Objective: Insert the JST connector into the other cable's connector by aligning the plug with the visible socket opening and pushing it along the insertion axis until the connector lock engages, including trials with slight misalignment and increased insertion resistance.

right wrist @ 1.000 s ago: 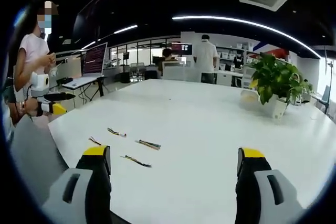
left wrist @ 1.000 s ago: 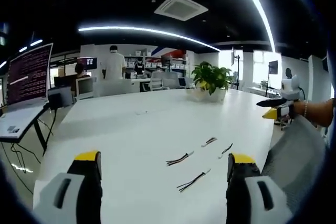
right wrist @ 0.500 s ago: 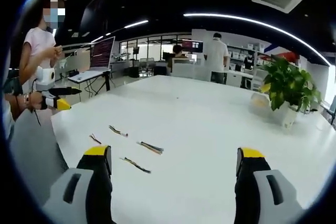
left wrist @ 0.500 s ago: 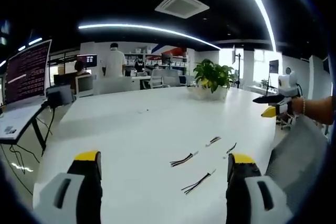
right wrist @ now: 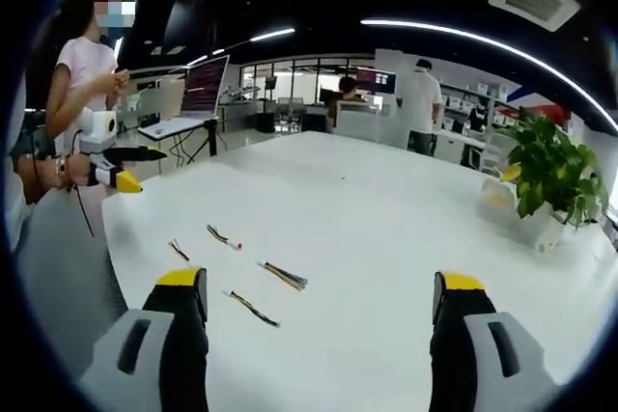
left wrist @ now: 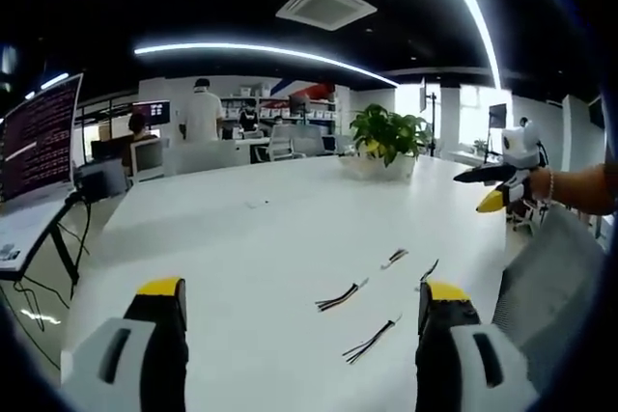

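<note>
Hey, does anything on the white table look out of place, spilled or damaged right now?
Nothing stands out. Four short cables lie loose and apart on the white table, none visibly damaged, and the potted plant stands upright.

An open-plan office: long white table (left wrist: 251, 238), monitors (left wrist: 39, 137), potted plant (left wrist: 389, 134).

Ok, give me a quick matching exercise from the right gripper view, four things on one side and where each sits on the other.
Things:
1. potted plant
2. laptop
3. cables
4. left gripper

Places:
A. on the white table, ahead of the open right gripper
B. far right, on the table
C. left edge, held up by a hand
D. on a stand beyond the table's left side

Pairs: 1-B, 2-D, 3-A, 4-C
</note>
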Demonstrator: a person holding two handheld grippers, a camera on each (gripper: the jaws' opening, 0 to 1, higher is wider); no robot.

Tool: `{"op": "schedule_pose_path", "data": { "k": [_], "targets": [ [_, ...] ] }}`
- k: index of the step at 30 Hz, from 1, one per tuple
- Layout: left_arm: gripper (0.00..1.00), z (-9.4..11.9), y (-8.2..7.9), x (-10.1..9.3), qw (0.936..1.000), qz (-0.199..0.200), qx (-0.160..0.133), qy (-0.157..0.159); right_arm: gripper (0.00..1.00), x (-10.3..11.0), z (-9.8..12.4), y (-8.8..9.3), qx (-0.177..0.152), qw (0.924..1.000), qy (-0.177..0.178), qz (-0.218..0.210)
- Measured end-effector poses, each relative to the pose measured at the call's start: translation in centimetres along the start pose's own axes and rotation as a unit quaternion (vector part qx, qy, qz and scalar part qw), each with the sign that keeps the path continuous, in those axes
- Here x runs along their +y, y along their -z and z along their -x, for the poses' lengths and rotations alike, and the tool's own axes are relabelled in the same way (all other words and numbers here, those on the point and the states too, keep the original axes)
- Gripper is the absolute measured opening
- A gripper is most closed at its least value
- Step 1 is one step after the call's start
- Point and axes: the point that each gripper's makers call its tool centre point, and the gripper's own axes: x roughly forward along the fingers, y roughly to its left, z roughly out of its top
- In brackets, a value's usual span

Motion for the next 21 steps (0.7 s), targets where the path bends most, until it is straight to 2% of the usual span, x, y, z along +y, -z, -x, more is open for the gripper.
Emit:
{"op": "schedule_pose_path", "data": {
  "k": [13, 21],
  "targets": [
    [0.99, -1.4, 0.5, -0.3, 0.9996, -0.007, 0.014, 0.021, 0.93, 0.1, -1.6, 0.1, 0.010, 0.9996, -0.019, 0.015],
    [0.99, -2.2, 0.2, -0.8, 0.9992, -0.016, 0.017, 0.033, 0.92, 0.4, -2.7, 0.5, 0.020, 0.9989, -0.034, 0.023]
  ]
}}
